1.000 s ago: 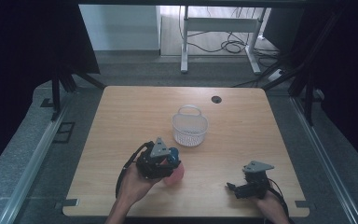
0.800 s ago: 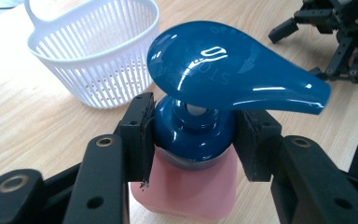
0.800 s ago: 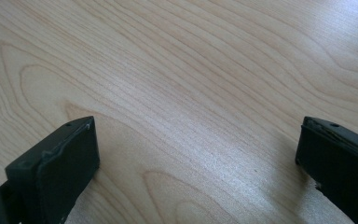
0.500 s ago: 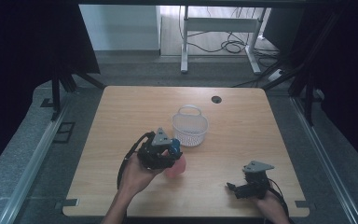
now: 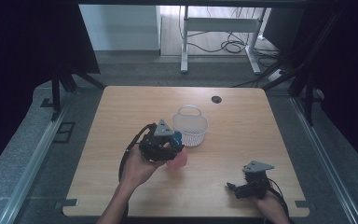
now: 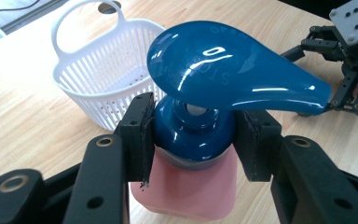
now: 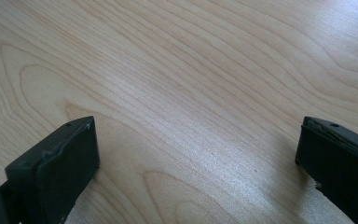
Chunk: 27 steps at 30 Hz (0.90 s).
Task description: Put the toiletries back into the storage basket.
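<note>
Our left gripper clamps the bottle by its blue collar, just near the basket; we keep it upright and clear the rim. Our right gripper rests open on the table

The high view is dim and soft, its sides black. Close views are brighter: white glare streaks the glossy blue plastic pump head; the pale wooden worktop shows a soft sheen.
</note>
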Available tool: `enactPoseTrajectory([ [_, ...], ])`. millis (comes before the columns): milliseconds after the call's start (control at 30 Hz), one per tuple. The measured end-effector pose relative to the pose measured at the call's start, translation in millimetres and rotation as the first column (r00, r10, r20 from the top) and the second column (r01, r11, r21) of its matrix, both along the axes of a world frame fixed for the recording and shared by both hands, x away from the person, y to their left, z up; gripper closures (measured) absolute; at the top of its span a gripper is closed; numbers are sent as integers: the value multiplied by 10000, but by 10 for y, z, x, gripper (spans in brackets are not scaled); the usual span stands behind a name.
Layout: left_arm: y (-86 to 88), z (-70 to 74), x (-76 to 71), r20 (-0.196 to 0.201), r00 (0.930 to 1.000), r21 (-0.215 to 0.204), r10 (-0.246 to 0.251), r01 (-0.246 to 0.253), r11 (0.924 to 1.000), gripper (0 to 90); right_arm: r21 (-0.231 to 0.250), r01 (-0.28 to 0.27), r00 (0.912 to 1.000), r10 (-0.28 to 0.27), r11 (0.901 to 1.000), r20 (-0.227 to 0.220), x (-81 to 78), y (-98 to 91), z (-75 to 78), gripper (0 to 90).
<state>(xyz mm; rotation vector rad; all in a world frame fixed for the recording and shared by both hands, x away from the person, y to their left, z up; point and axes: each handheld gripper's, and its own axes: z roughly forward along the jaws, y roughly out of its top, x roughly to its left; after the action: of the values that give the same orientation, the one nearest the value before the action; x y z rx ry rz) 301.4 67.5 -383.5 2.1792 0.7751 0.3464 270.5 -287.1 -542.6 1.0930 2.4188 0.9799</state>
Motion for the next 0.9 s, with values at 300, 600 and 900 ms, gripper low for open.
enactPoseTrajectory([
  [300,-38,106,93,41,10000,25,54,-54,10000,526,-6,1,10000,-1,10000,3,0,0,0,0],
  [600,-67,235,177,67,9999,-31,83,-83,10000,526,-11,2,10000,-2,10000,3,0,0,1,0],
  [900,-121,346,252,88,9999,15,69,-69,10000,526,-11,3,10000,-3,10000,2,0,0,1,0],
])
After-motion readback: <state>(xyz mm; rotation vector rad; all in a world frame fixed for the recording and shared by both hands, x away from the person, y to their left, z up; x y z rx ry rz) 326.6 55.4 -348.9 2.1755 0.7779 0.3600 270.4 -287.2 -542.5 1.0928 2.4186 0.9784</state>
